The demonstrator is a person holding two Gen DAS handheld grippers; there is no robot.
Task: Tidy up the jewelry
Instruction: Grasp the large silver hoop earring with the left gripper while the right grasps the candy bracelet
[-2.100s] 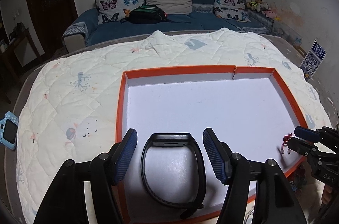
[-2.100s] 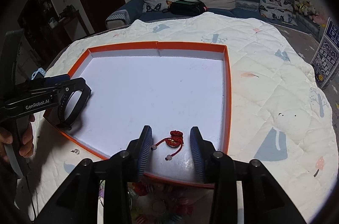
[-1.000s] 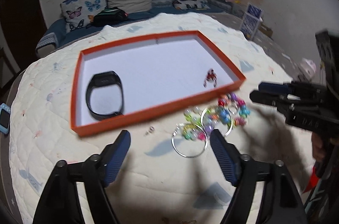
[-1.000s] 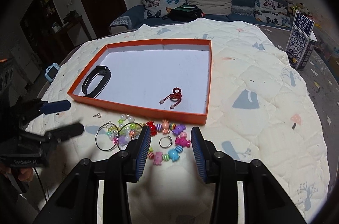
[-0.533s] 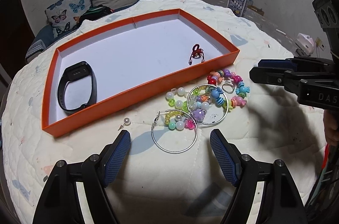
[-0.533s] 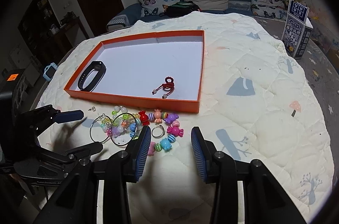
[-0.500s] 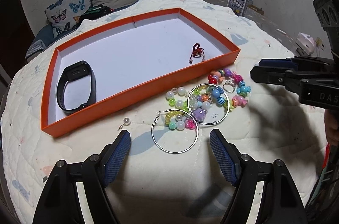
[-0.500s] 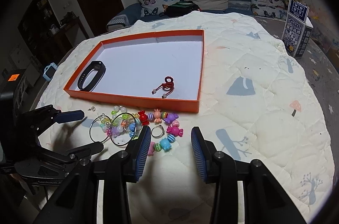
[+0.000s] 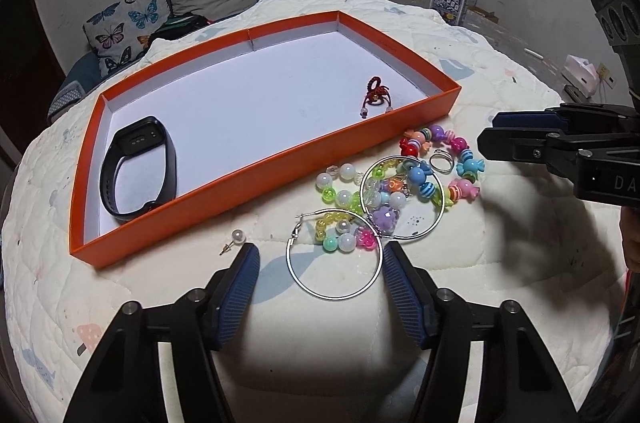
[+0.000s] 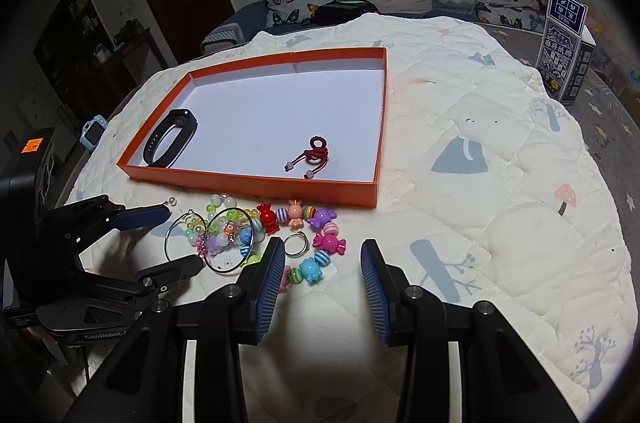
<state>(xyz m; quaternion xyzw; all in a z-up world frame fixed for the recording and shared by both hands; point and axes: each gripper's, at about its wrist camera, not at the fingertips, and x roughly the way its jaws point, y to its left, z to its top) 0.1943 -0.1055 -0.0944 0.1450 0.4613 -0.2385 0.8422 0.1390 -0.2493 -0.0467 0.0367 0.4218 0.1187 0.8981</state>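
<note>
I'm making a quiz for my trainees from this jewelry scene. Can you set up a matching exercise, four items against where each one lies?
Items:
1. black band
2. red knot charm
3. pearl stud
4. silver ring

Places:
A. on the quilt, inside the candy bead bracelet
B. in the tray, left end
C. on the quilt, just outside the tray's front wall, left of the hoops
D. in the tray, right end

Pairs: 1-B, 2-D, 3-C, 4-A

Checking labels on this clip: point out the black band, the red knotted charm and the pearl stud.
black band (image 9: 170,167): left wrist view, right-hand strap.
red knotted charm (image 10: 316,153): right wrist view, central knot.
pearl stud (image 9: 238,235): left wrist view, pearl head.
</note>
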